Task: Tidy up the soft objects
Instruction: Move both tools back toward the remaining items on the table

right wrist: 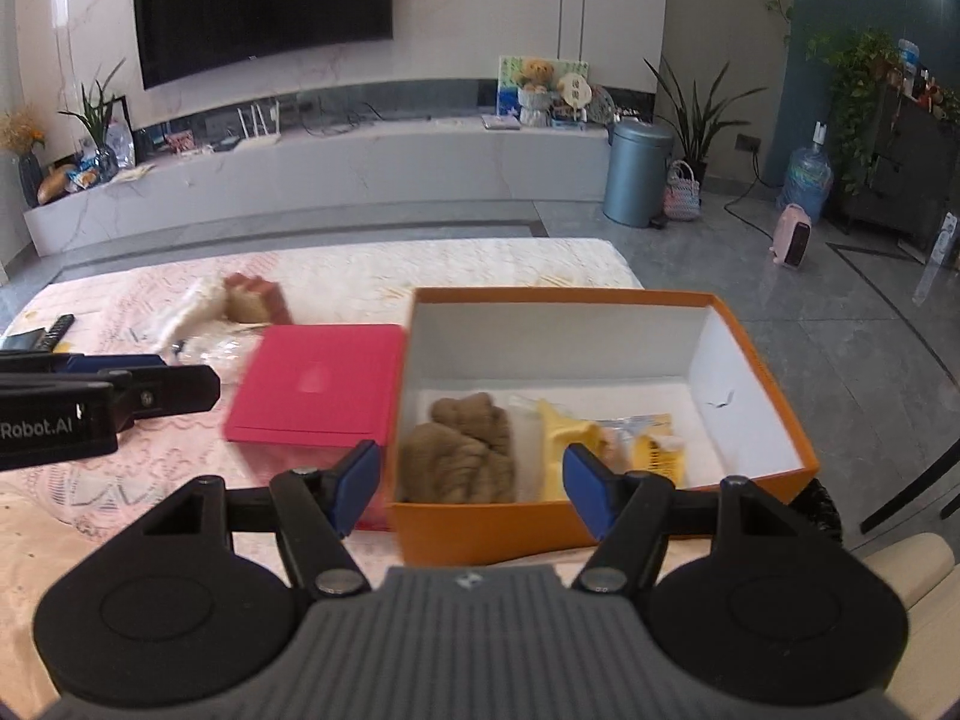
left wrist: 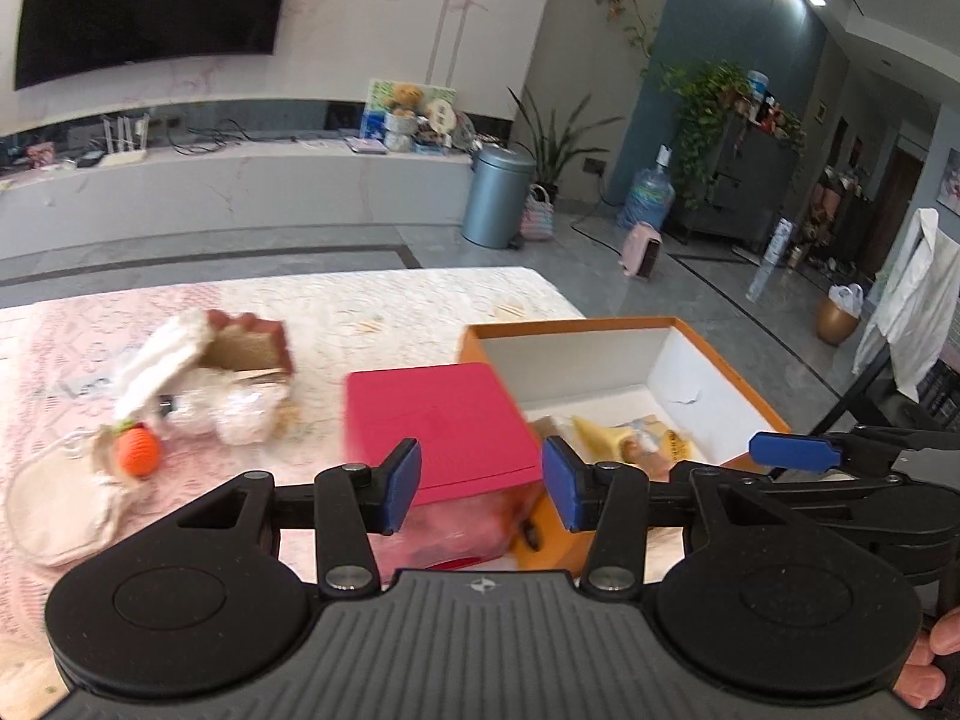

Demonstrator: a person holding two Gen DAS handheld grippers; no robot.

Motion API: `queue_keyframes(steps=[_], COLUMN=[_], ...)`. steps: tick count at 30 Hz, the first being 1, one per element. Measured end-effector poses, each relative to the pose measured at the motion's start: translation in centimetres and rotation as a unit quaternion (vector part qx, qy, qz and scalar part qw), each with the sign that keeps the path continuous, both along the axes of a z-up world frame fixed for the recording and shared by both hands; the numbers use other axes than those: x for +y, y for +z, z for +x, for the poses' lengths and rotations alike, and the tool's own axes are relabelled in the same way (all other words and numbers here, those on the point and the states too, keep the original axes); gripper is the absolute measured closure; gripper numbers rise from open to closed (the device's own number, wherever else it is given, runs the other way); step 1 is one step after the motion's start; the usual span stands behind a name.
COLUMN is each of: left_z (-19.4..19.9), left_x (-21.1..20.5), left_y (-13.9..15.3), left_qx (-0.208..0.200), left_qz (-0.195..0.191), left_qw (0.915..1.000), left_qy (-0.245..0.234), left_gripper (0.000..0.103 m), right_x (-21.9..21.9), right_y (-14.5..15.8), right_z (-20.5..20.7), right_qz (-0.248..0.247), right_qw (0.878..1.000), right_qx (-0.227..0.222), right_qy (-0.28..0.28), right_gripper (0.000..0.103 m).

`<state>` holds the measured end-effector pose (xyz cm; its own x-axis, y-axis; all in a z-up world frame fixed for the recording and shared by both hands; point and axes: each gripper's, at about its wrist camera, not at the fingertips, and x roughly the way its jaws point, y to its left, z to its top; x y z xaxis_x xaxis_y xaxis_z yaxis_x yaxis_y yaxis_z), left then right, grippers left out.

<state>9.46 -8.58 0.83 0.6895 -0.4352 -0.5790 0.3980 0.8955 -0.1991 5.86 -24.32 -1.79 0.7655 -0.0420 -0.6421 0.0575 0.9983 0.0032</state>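
Both the left gripper (left wrist: 481,482) and right gripper (right wrist: 472,491) hung spread and empty beside the orange box (right wrist: 762,372) (partly filled); next probably fetching the knitted carrot (left wrist: 137,450) left of it.

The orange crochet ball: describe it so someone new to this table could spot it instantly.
Start at the pink lace tablecloth and find the red box beside the orange box. Left of the red box lies a heap of pale soft items; at its near edge sits the orange crochet ball, the only bright orange, green-topped piece among whites.
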Motion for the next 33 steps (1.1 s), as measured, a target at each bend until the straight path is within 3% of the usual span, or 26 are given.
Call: queue_keyframes(steps=[7,17,27,33], left_z=[-1.9,-1.9,0.5,3.8], left_x=[4.8,12.5,18.2,19.8], left_y=[-0.7,-2.1,-3.8,-5.0], left_qx=[-0.023,-0.021,0.008,0.029], left_qz=[0.009,-0.004,0.008,0.041], left_qw=[0.9988,0.9936,0.9876,0.9877], left_qy=[0.042,0.111,0.157,0.148], left_gripper=[0.05,0.055,0.055,0.055], right_x=[5.0,12.4,18.2,21.0], right_y=[0.0,-0.7,-3.2,-3.5], right_z=[-0.9,0.7,4.9,9.0], right_qz=[0.001,-0.001,-0.01,-0.019], right_qw=[0.999,0.993,0.985,0.978], right_qx=[-0.026,-0.058,-0.021,-0.003], right_qy=[0.027,0.1,0.171,0.209], right_gripper=[0.036,0.036,0.045,0.046])
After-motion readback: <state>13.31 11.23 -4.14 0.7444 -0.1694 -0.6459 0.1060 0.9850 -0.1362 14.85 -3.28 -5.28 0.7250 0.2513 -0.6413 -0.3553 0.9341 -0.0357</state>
